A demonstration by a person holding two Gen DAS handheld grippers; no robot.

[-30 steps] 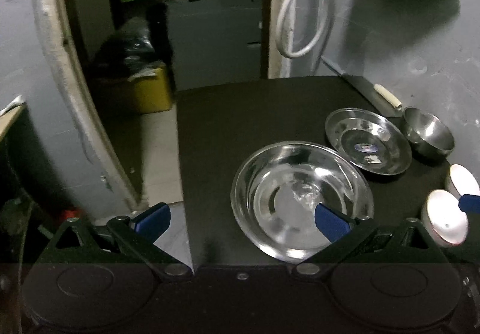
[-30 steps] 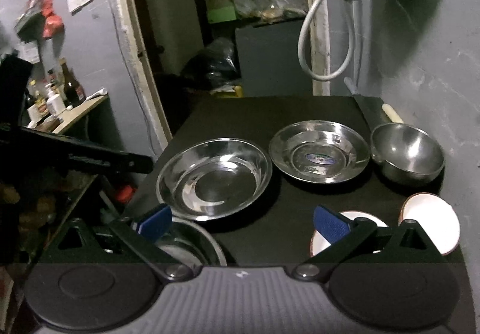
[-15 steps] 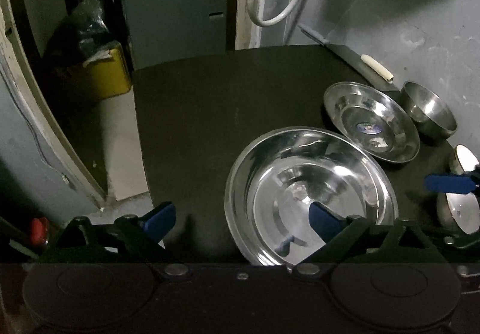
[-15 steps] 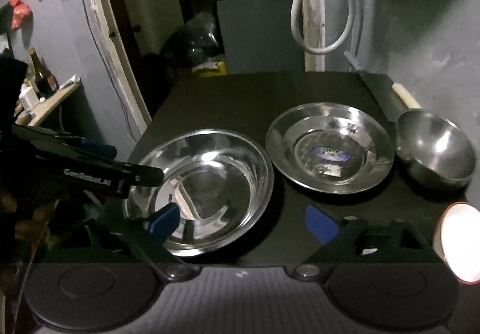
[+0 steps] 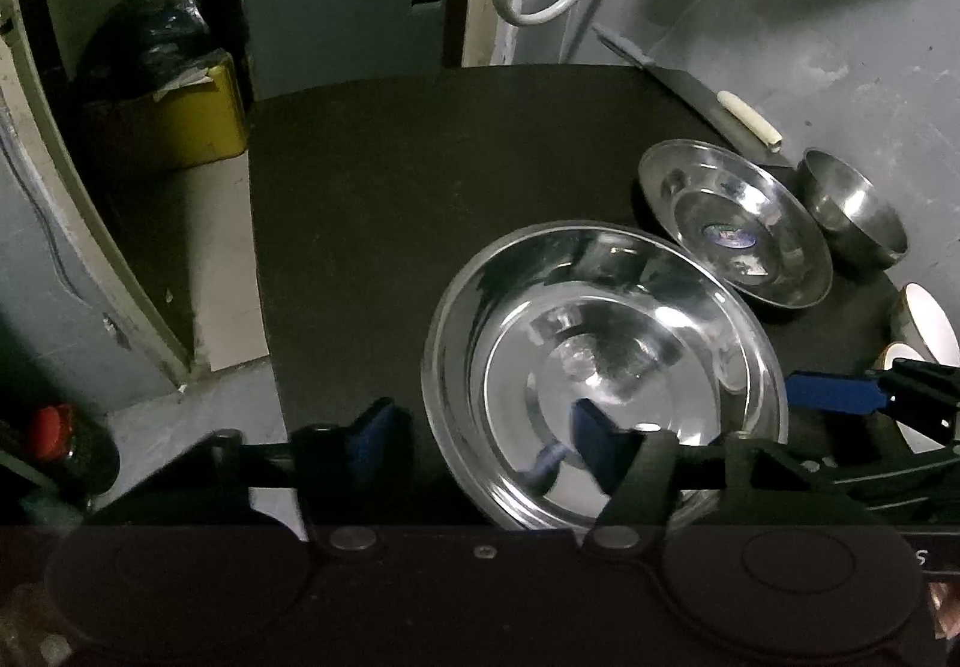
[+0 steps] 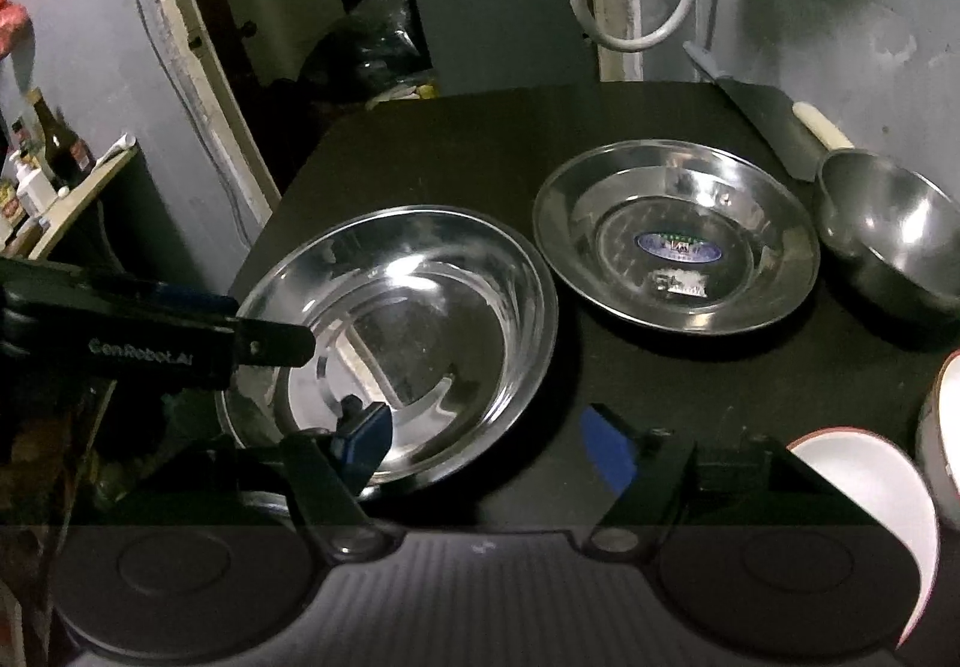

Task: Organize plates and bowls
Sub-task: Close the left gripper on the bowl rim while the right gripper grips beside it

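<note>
Steel gleams on the dark desk (image 6: 456, 139): we see a large steel plate (image 6: 414, 319) near its front left corner, a smaller steel plate (image 6: 675, 244) just beside it to the right, and a steel bowl (image 6: 894, 241) beyond that. Our left claw (image 5: 480, 442) straddles the large plate's near left rim, jaws closing, one pad inside the dish and one outside, not yet pressing. Our right claw (image 6: 489, 442) straddles the same plate's near right rim, also closing, without a grip. Two white bowls (image 6: 882, 493) sit at the right edge.
</note>
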